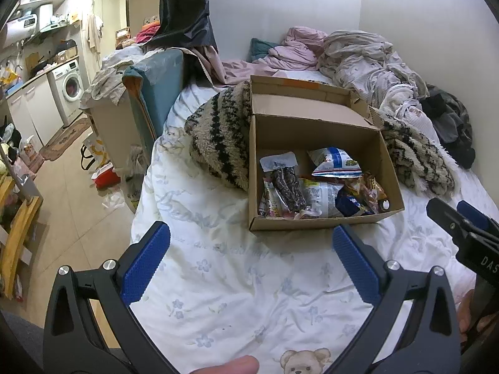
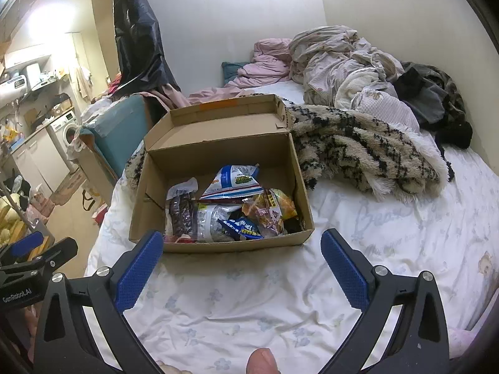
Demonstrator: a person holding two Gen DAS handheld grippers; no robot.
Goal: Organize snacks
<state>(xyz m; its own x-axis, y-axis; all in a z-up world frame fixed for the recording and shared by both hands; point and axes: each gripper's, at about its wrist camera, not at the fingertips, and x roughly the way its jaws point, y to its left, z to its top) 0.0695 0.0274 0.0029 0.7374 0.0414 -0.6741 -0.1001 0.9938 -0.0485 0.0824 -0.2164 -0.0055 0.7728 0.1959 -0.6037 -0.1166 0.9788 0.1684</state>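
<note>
Left wrist view, left side of frame: kitchen area with a washing machine (image 1: 69, 85), far from the bed. Lower left to lower right: left gripper (image 1: 251, 263) spread wide, nothing between its blue pads (image 1: 145, 265) — hovering over the floral bedsheet (image 1: 218, 280). Centre right: open cardboard box (image 1: 315, 221) sitting on the sheet, lid flap up, its far side against a shaggy striped blanket (image 1: 218, 131). Snack packets lie inside the box — a dark sausage-like pack (image 1: 288, 187) at the left, a blue-white bag (image 1: 336, 162) behind, mixed wrappers at the right. Far right edge: right gripper (image 1: 461, 221) seen side-on.

Right wrist view: left gripper (image 2: 40, 246) at lower left edge; box (image 2: 224, 243) centre, snacks inside; right gripper (image 2: 241, 263) also released, wide apart, empty, just short of the box's near wall. Crumpled bedding (image 2: 343, 62) upper right.
</note>
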